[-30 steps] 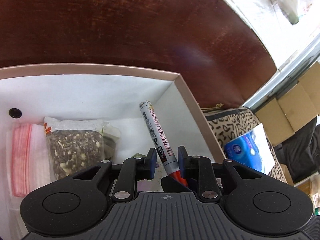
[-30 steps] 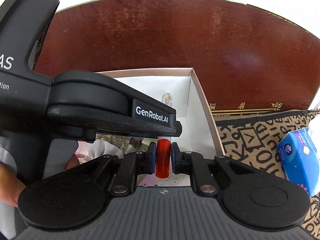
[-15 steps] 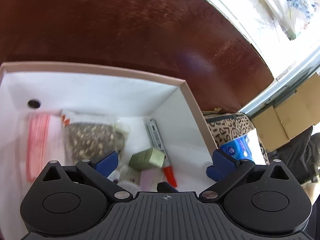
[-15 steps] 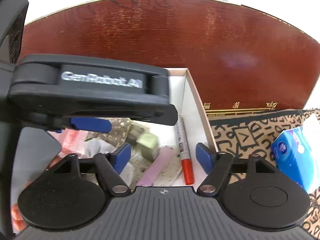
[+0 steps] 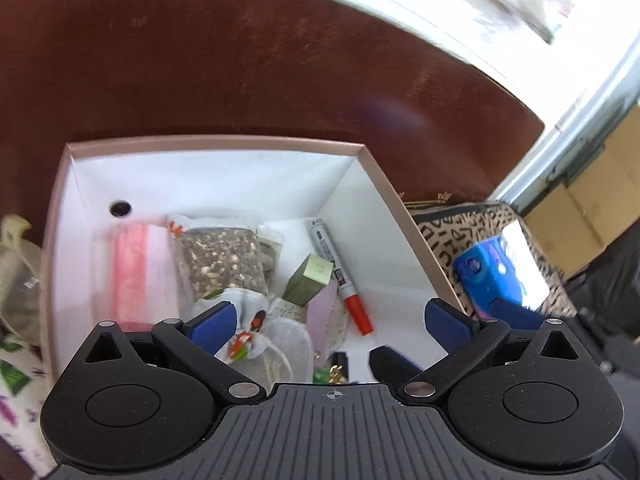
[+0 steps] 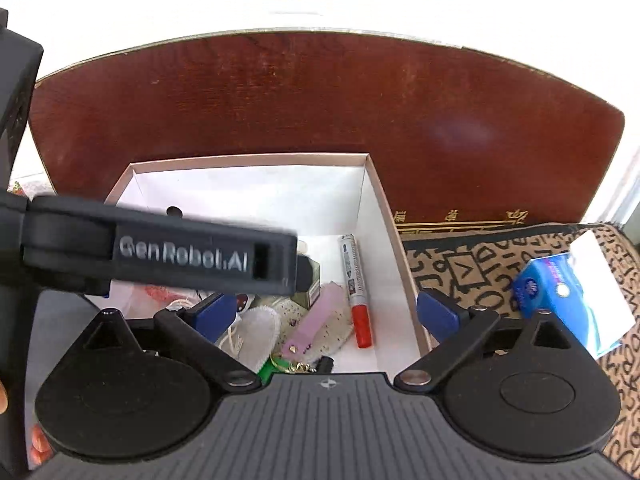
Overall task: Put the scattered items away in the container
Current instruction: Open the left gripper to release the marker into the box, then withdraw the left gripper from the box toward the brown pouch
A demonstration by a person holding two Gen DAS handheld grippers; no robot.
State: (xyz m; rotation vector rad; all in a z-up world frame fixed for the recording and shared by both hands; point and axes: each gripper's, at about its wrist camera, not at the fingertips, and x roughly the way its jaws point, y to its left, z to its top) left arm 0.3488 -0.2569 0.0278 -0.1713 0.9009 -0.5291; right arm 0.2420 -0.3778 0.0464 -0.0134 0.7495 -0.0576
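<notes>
An open white box (image 5: 372, 184) with a pink rim stands on a dark wood table; it also shows in the right wrist view (image 6: 372, 184). Inside lie a whiteboard marker with a red cap (image 5: 340, 276) (image 6: 356, 288), a seed packet (image 5: 222, 260), a pink zip bag (image 5: 132, 268), a small green carton (image 5: 310, 284), a lilac strip (image 6: 316, 320) and cloth pouches (image 5: 260, 328). My left gripper (image 5: 332, 320) is open and empty above the box. My right gripper (image 6: 328, 312) is open and empty above the box, with the left gripper's body (image 6: 160, 256) in front of it.
A blue tissue pack (image 5: 488, 272) (image 6: 560, 296) lies on a patterned brown cloth (image 6: 460, 264) right of the box. A pale bag (image 5: 16, 280) sits left of the box. Cardboard boxes (image 5: 592, 208) stand beyond the table's right edge.
Both grippers were shut on the marker a second ago. Both opened, the marker dropped into the box by its right wall, and both grippers have pulled back and up.
</notes>
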